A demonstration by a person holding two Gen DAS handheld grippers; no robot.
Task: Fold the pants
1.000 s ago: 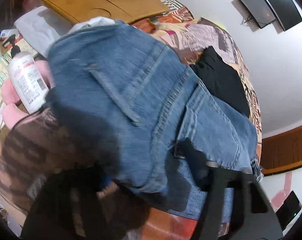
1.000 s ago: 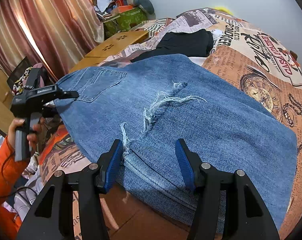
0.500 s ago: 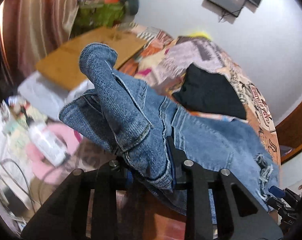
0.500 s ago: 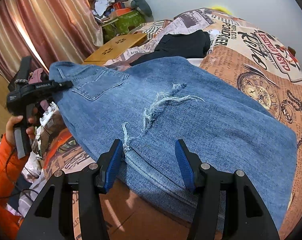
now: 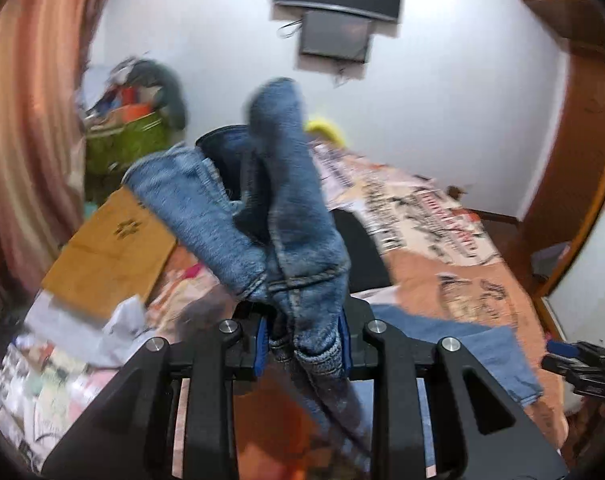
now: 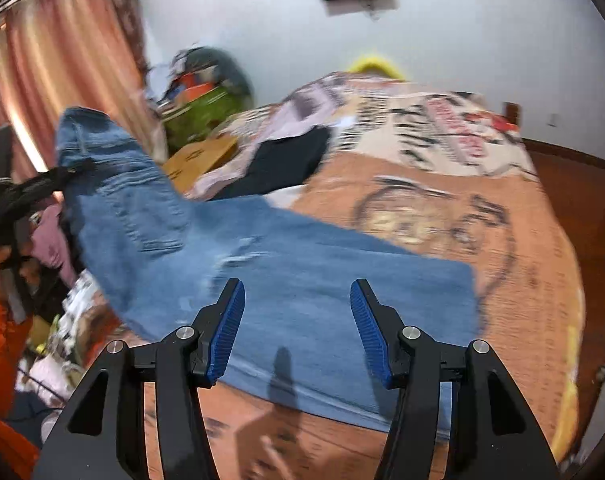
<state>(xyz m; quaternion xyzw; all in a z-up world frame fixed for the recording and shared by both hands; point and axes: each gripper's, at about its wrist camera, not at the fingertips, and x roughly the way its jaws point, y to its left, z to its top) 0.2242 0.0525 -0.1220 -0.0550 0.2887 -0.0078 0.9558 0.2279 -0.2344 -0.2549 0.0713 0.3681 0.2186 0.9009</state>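
Blue denim pants (image 6: 286, 280) lying partly on the printed bedspread (image 6: 502, 216); left gripper (image 5: 302, 336) clamping the raised waist end; right gripper (image 6: 298, 328) hovering above them, fingers apart, gripping nothing

Bedspread (image 6: 442, 216) print: large dark lettering and a red banner with letters, too blurred by motion to read in either view.
Papers beside the bedspread (image 5: 42, 384), at its left edge: printed marks, illegible.
Jeans (image 6: 286, 276) lying on the bedspread: no readable tag or brand.
Screen (image 5: 336, 36) on the wall above the bedspread: dark, no text.
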